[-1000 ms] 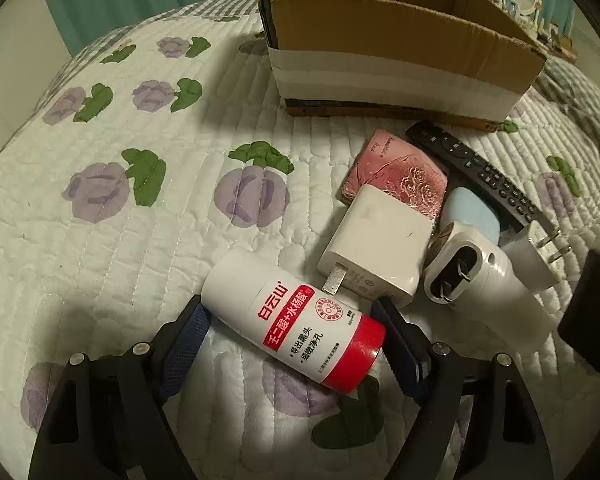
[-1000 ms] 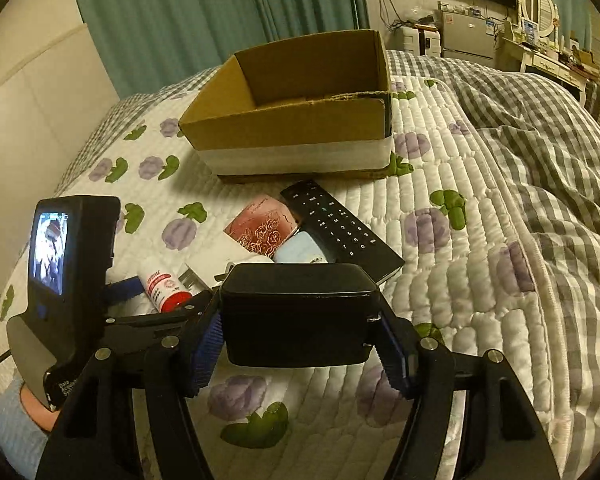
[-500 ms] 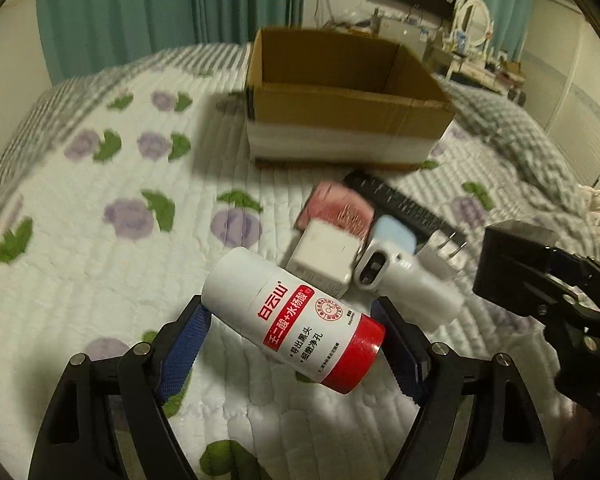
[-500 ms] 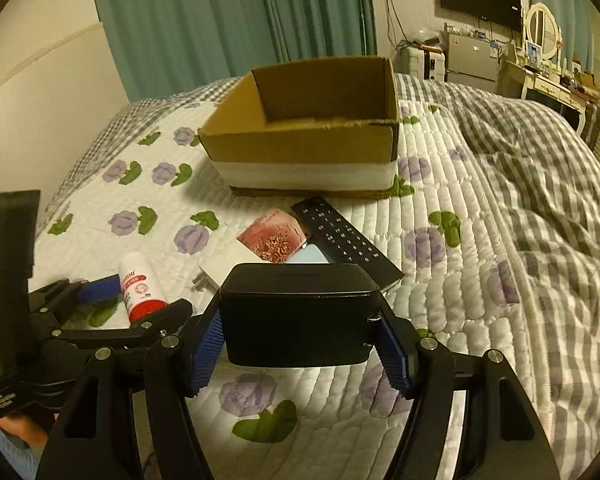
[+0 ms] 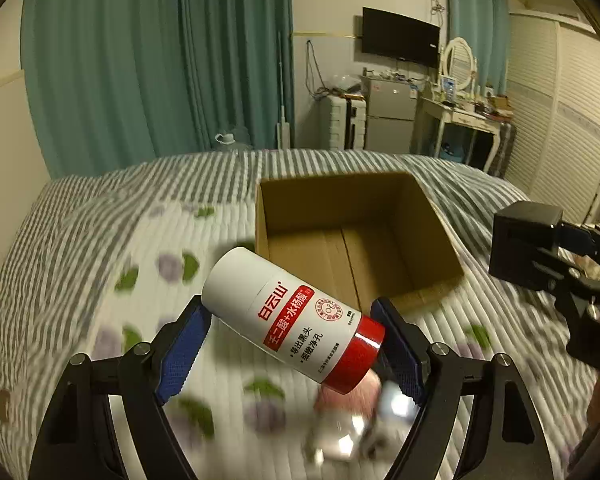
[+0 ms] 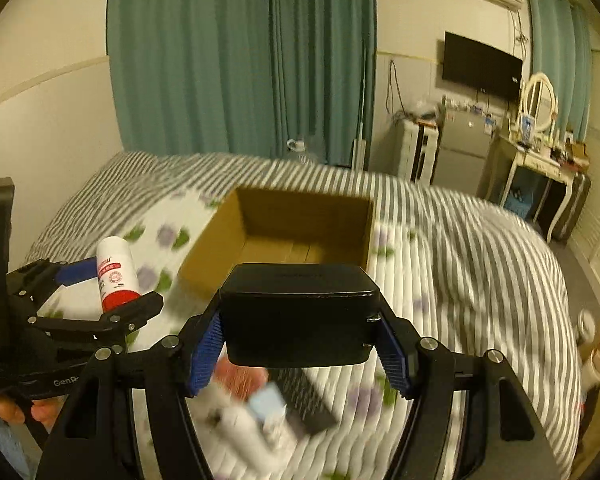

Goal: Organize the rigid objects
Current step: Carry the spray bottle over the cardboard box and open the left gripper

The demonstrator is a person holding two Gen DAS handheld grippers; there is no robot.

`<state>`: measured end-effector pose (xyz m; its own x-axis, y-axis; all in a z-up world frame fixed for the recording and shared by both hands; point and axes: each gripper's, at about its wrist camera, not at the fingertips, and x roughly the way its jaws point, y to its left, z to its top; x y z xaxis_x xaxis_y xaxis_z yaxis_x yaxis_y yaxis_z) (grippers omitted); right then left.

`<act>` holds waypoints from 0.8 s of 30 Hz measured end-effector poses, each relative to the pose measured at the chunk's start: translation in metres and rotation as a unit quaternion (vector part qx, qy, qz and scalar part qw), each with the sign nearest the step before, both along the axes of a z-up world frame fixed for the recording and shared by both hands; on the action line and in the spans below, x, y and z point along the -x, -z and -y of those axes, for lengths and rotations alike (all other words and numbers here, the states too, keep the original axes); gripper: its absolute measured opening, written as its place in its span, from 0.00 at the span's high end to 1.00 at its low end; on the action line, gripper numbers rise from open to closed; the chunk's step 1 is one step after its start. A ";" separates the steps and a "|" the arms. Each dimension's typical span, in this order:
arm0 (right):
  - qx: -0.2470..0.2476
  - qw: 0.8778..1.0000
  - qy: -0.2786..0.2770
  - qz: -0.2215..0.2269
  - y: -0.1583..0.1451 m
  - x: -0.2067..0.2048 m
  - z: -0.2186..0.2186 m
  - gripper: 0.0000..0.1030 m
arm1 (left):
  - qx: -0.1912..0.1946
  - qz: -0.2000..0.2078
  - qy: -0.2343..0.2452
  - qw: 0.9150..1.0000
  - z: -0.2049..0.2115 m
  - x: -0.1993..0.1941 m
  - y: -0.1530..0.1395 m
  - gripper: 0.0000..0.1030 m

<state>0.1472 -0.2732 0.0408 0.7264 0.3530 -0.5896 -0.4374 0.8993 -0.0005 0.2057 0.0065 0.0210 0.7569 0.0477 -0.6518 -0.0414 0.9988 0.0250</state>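
My left gripper is shut on a white bottle with a red cap and holds it in the air just in front of the open cardboard box. My right gripper is shut on a black box, also in the air before the cardboard box. The bottle also shows in the right wrist view, with the left gripper at the left. The black box shows at the right of the left wrist view. The cardboard box looks empty inside.
Blurred below on the flowered quilt lie a remote, a pink item, a light blue item and white chargers. Beyond the bed stand green curtains, a small fridge and a dressing table.
Both grippers have risen from the quilt and tilted up toward the cardboard box, each with its object still held. The items on the bed now lie below.
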 end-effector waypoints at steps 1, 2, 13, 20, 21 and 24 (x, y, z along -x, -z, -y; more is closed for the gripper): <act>0.003 1.000 -0.001 -0.001 0.000 -0.012 -0.004 0.35 | 0.004 -0.001 0.005 1.000 -0.002 -0.014 0.001 0.19; 0.011 1.000 0.002 -0.003 0.001 -0.028 -0.009 0.35 | 0.013 -0.008 0.009 1.000 -0.005 -0.034 0.005 0.19; 0.019 0.999 0.000 -0.046 0.059 -0.133 -0.024 0.35 | -0.028 -0.032 0.051 0.998 0.017 -0.113 0.071 0.18; -0.024 1.000 0.004 -0.016 0.042 -0.125 -0.018 0.07 | -0.033 -0.015 0.059 0.998 0.020 -0.095 0.067 0.17; -0.021 1.000 0.005 -0.016 0.037 -0.122 -0.017 0.07 | -0.034 -0.015 0.054 0.998 0.022 -0.091 0.061 0.17; -0.011 1.000 0.015 -0.009 0.024 -0.103 -0.010 0.07 | -0.043 -0.014 0.056 0.997 0.027 -0.069 0.044 0.17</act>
